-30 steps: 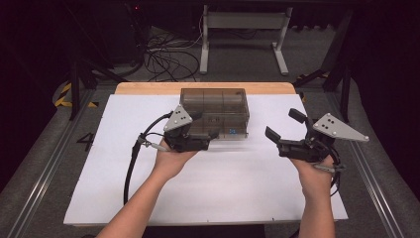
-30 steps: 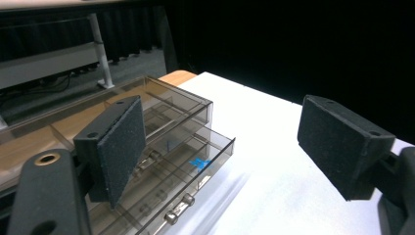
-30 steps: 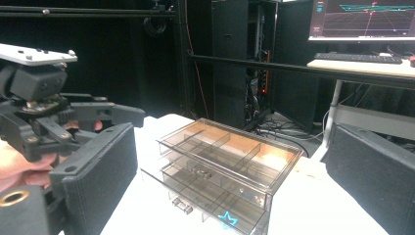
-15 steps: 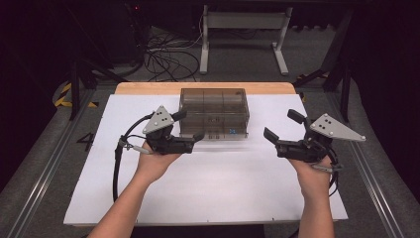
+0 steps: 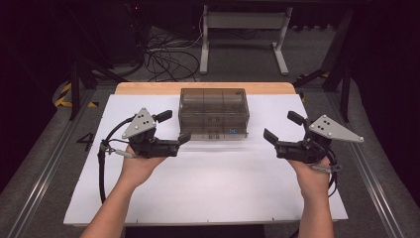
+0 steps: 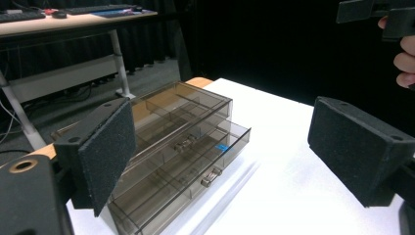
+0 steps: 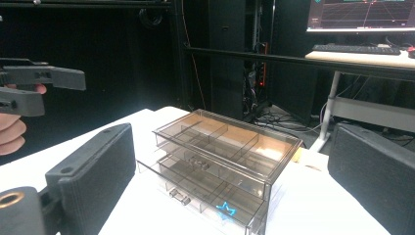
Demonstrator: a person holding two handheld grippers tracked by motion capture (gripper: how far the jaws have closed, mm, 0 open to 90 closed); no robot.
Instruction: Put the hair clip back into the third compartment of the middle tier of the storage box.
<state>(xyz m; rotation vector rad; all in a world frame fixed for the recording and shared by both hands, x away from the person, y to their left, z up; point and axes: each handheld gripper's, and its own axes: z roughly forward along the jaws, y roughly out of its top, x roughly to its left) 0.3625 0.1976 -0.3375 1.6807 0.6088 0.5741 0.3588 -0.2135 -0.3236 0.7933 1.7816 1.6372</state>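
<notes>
A smoky clear drawer box (image 5: 214, 111) stands at the far middle of the white table top (image 5: 213, 188). Its bottom drawer (image 5: 214, 134) sticks out a little and holds a small blue piece (image 5: 231, 131), which is also in the right gripper view (image 7: 225, 209). My left gripper (image 5: 174, 127) hovers just left of the box front. Its jaws have just been opening and stand wide with nothing between them; the box (image 6: 181, 147) lies beyond them. My right gripper (image 5: 283, 126) is open to the right of the box (image 7: 220, 161), and it holds nothing.
The wooden table edge (image 5: 148, 88) runs behind the box. Metal rails (image 5: 44, 168) flank the table. Beyond it are a desk frame (image 5: 242, 22) and floor cables (image 5: 163, 54). A monitor and a keyboard (image 7: 357, 49) sit on a desk at the back.
The left hand has drawn back to the left, away from the box front, and its jaws have spread wider. The right hand has kept still.
</notes>
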